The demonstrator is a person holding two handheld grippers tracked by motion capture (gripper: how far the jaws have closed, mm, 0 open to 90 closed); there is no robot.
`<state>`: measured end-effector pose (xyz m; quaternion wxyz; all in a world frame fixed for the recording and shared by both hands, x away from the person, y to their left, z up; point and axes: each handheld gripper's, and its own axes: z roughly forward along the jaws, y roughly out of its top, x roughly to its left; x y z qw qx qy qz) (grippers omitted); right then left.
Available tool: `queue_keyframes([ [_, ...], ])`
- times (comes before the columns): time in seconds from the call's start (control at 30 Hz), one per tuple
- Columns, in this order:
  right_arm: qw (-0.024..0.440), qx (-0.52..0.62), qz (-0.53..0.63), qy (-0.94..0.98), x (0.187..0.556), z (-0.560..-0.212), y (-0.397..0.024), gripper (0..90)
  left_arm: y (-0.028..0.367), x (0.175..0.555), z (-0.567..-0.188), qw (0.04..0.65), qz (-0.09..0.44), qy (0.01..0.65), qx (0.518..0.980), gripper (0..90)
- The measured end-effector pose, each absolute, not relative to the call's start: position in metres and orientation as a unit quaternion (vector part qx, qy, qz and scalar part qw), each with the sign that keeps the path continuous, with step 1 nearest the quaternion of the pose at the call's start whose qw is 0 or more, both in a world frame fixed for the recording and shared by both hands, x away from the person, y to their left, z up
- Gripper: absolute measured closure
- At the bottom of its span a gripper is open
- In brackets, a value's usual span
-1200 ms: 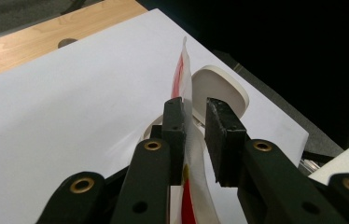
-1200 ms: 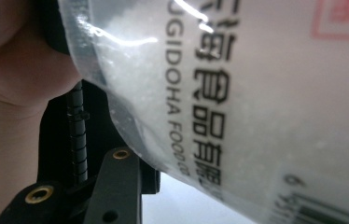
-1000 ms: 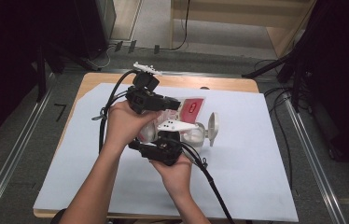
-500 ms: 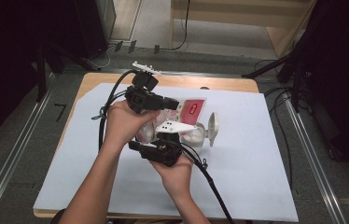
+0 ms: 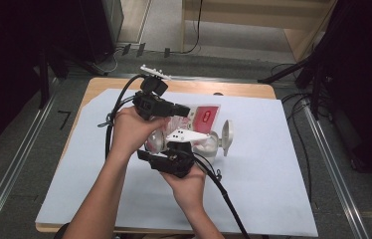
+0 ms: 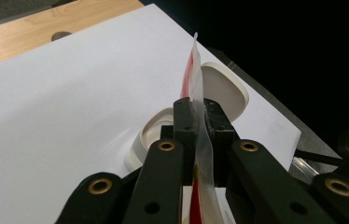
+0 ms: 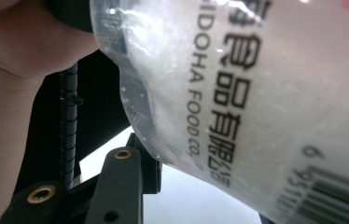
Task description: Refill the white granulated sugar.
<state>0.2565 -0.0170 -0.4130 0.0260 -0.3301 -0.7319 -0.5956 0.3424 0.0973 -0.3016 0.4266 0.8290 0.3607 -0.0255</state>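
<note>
The clear bag (image 5: pixel 194 119) of white grains, red label at its far end, is held above the white sheet (image 5: pixel 273 174), its long axis slanting away toward the table's far right. The left gripper (image 6: pixel 196 119) has just closed, pinching the bag's thin edge from the near-left side. The right gripper (image 5: pixel 176 149), level beneath it, grips the bag's full lower end, just beside the open white container (image 5: pixel 214 142).

Clear red-labelled pouch (image 5: pixel 194 119) of white granules, held aloft
</note>
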Motion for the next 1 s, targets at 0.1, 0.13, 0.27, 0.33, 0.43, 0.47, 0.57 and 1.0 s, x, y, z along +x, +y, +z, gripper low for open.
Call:
queue_keyframes([
  [0.1,0.031,-0.332,-0.598,-0.729,0.257,-0.412,-0.017,63.1,0.095,0.345,-0.3,0.424,-0.026,0.36,0.831,86.8],
  [0.13,0.032,-0.333,-0.599,-0.727,0.258,-0.412,-0.017,63.1,0.095,0.345,-0.3,0.423,-0.027,0.359,0.831,86.7],
  [0.27,0.037,-0.335,-0.601,-0.724,0.258,-0.411,-0.017,63.0,0.094,0.346,-0.299,0.416,-0.028,0.364,0.833,86.7],
  [0.33,0.037,-0.333,-0.601,-0.725,0.259,-0.411,-0.017,62.9,0.096,0.348,-0.3,0.418,-0.03,0.359,0.834,86.7],
  [0.43,0.035,-0.332,-0.6,-0.727,0.26,-0.411,-0.017,62.6,0.096,0.35,-0.301,0.417,-0.033,0.362,0.833,86.7],
  [0.47,0.037,-0.333,-0.599,-0.727,0.26,-0.411,-0.017,62.6,0.096,0.351,-0.301,0.42,-0.036,0.361,0.832,86.7],
  [0.57,0.039,-0.334,-0.598,-0.728,0.26,-0.411,-0.018,62.8,0.096,0.351,-0.302,0.419,-0.038,0.36,0.833,86.9],
  [1.0,0.027,-0.341,-0.594,-0.729,0.263,-0.412,-0.021,62.9,0.09,0.367,-0.299,0.385,-0.07,0.353,0.85,89.3],
])
